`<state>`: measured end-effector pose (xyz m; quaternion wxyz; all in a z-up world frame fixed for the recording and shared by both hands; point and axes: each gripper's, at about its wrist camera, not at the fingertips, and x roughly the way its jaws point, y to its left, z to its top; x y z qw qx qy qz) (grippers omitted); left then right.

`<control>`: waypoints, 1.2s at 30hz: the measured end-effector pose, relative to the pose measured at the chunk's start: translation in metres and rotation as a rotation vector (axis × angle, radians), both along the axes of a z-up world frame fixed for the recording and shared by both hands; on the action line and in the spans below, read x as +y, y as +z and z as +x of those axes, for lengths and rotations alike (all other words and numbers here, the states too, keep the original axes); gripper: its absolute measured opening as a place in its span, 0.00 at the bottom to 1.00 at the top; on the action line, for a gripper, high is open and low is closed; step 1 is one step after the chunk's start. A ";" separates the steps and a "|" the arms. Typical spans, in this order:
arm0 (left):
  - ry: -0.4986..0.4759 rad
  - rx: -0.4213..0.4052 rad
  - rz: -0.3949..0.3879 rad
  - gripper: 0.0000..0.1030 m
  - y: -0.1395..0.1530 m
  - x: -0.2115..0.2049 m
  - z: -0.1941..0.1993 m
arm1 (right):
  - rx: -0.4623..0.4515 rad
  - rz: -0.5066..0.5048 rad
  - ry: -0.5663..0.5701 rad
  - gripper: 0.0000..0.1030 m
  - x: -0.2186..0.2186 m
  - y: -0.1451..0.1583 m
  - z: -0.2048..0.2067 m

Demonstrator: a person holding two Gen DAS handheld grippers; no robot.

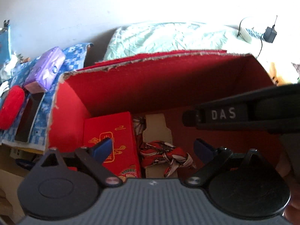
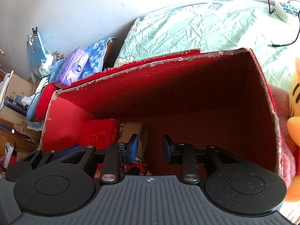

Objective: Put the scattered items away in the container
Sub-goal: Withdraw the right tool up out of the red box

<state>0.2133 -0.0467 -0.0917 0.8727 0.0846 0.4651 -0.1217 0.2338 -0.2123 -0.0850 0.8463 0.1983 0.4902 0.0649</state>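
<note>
Both grippers hang over the open red box (image 1: 161, 86), pointing down into it. My left gripper (image 1: 152, 148) has its jaws wide apart w/ nothing between them; the left blue pad (image 1: 102, 148) shows in front of the red carton (image 1: 114, 142), but I can't tell if it touches. The right pad sits above bare box floor. My right gripper (image 2: 150, 147) also has its jaws apart — a narrower gap than the left, empty too, no contact w/ anything I can see. In the left wrist view its black body crosses the right side of the frame, lettered DAS.

Inside the box: the carton w/ gold print stands against the left wall, and just right of it a red patterned scarf (image 1: 165, 155) lies bunched on a tan card (image 1: 157, 129) on the floor. The right half of the floor is bare.

Outside, left of the box — a purple tissue pack (image 1: 46, 68) on blue-white cloth, and a red oval case (image 1: 12, 106) just beside the box's left wall. A green quilt (image 2: 206, 28) lies behind the box; a yellow plush toy (image 2: 295, 112) sits off its right side.
</note>
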 end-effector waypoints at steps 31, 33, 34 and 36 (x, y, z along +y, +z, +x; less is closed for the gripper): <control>0.222 -0.234 0.116 0.97 0.066 -0.009 -0.069 | -0.190 -0.171 -0.084 0.64 0.023 0.033 -0.060; 0.239 -0.242 0.129 0.97 0.067 -0.010 -0.074 | -0.192 -0.171 -0.095 0.67 0.021 0.034 -0.064; 0.246 -0.242 0.129 0.97 0.069 -0.011 -0.076 | -0.194 -0.173 -0.100 0.69 0.019 0.034 -0.066; 0.256 -0.234 0.121 0.97 0.071 -0.011 -0.078 | -0.202 -0.185 -0.106 0.72 0.018 0.034 -0.070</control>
